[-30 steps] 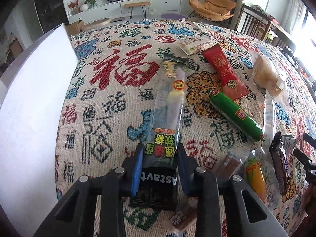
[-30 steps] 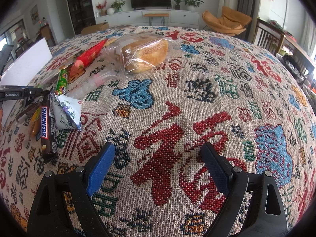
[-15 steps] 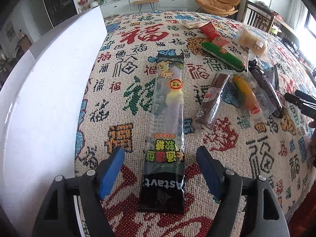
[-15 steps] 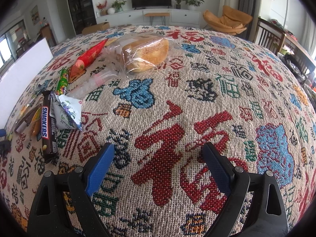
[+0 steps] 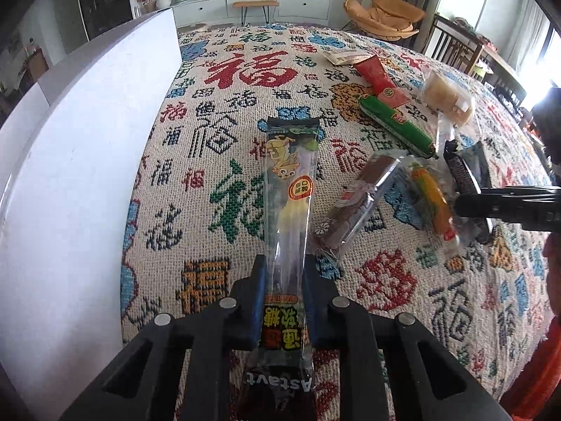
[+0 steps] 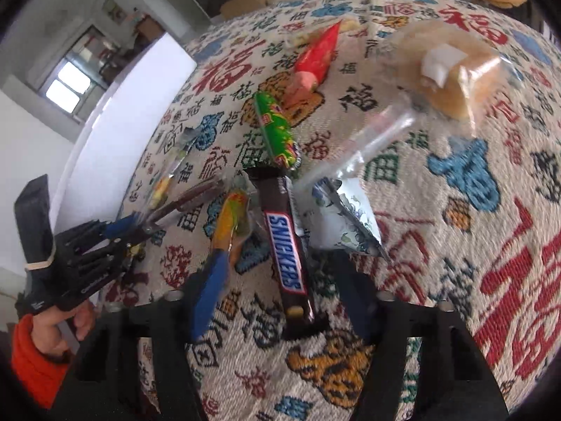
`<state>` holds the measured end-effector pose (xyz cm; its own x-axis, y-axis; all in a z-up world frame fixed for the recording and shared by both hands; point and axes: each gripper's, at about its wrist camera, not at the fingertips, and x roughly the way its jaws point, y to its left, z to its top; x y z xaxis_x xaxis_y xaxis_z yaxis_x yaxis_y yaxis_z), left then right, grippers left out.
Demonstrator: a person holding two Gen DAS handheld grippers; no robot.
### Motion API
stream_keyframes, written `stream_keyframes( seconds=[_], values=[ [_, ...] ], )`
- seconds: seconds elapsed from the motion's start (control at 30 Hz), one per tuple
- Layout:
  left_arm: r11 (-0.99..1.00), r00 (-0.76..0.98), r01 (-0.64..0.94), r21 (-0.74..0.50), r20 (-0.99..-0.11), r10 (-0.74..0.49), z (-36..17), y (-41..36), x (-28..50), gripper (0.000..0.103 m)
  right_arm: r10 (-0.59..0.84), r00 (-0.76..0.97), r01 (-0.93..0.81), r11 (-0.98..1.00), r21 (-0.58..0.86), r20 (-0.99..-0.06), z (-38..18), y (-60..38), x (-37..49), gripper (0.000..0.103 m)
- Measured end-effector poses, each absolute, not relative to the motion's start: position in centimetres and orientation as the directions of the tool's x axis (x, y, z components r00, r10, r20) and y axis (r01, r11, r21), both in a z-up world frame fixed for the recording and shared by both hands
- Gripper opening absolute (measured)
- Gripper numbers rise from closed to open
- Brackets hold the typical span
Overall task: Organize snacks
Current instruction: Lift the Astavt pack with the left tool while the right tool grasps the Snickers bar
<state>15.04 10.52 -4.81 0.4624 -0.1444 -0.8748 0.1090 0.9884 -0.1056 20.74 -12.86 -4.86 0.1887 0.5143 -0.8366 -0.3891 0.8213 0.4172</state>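
Blue-padded, our left gripper (image 5: 283, 293) pinches the long clear gummy-candy packet (image 5: 289, 189), whose near end slips out of sight beneath the fingers. Our right gripper (image 6: 280, 287) is closing around the brown Snickers bar (image 6: 284, 245), its pads blurred and not yet touching. Both snacks lie on the woven cloth printed with Chinese characters (image 5: 228, 112), beside a white box wall (image 5: 77, 161).

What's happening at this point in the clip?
A person is sorting snacks on a patterned tablecloth with a gripper in each hand. The left gripper is shut on a long clear candy packet, beside a white box. The right gripper straddles a Snickers bar, its jaws closing but not yet pressing it. Other snacks lie loose nearby.
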Motion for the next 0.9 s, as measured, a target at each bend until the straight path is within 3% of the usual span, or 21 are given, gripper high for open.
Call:
stream_keyframes(
  seconds=[0.03,0.1,0.2,0.43,0.53,0.67,0.83,0.9],
  values=[
    [0.985,0.466,0.102,-0.14,-0.868,-0.171,-4.6,10.9,14.4,0.013,0.508,0.181,-0.387,0.824,0.414,-0.842,-5.0,-12.2,21.1,0.044],
    [0.975,0.47,0.091,-0.205,-0.854,-0.223,-4.2,11.4,13.0,0.012,0.497,0.192,-0.381,0.833,0.402,-0.846,-4.6,-11.8,21.2,0.03],
    [0.958,0.492,0.075,-0.276,-0.826,-0.276,-3.6,12.2,10.7,0.012,0.546,0.201,-0.377,0.81,0.45,-0.814,-3.6,-12.5,19.9,0.02],
    [0.914,0.539,0.062,-0.401,-0.757,-0.368,-2.0,12.6,8.0,0.012,0.586,0.216,-0.297,0.802,0.519,-0.781,-3.6,-15.9,17.7,0.02],
    [0.907,0.554,0.104,-0.408,-0.733,-0.394,-0.3,11.7,7.8,0.012,0.55,0.27,-0.285,0.83,0.48,-0.79,-2.8,-16.9,17.6,0.021],
    [0.907,0.563,0.124,-0.403,-0.723,-0.399,0.6,11.2,7.7,0.012,0.48,0.28,-0.262,0.871,0.415,-0.831,-2.7,-17.7,18.8,0.044],
    [0.903,0.563,0.116,-0.415,-0.721,-0.404,0.4,11.4,7.1,0.012,0.53,0.282,-0.139,0.847,0.513,-0.8,-4.6,-20.9,19.7,0.039],
    [0.901,0.564,0.115,-0.417,-0.72,-0.405,0.4,11.5,6.8,0.012,0.541,0.283,-0.114,0.839,0.533,-0.791,-5.0,-21.8,19.7,0.026]
  ],
)
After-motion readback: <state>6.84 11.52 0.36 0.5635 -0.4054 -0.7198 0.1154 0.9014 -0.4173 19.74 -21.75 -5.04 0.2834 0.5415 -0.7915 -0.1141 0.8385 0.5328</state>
